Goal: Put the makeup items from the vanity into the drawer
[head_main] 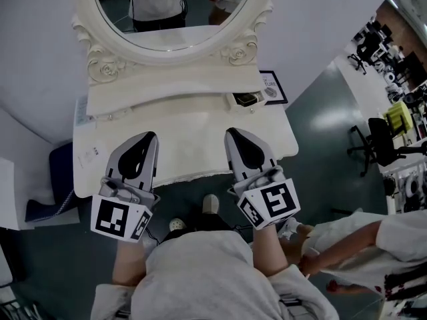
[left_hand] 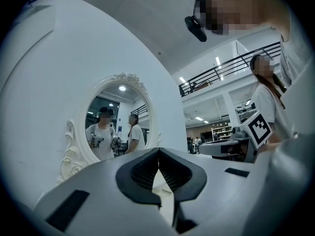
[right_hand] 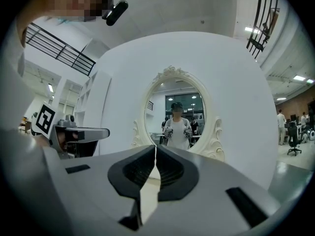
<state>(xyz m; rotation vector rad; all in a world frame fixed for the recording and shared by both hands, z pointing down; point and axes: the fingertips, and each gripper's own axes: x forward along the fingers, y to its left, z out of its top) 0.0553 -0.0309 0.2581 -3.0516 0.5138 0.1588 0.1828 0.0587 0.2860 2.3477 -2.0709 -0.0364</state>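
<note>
Left gripper [head_main: 151, 137] and right gripper [head_main: 231, 133] are both closed tight, empty, above the near edge of the vanity [head_main: 193, 129].

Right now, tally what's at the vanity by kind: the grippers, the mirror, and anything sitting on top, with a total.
grippers: 2, the left gripper and the right gripper, both shut and empty
oval mirror: 1
small dark case: 1
framed card: 1
Total: 5

Cool ceiling lights [right_hand: 299, 77] give soft shadows; both gripper views bulge, corners vignetted black.
</note>
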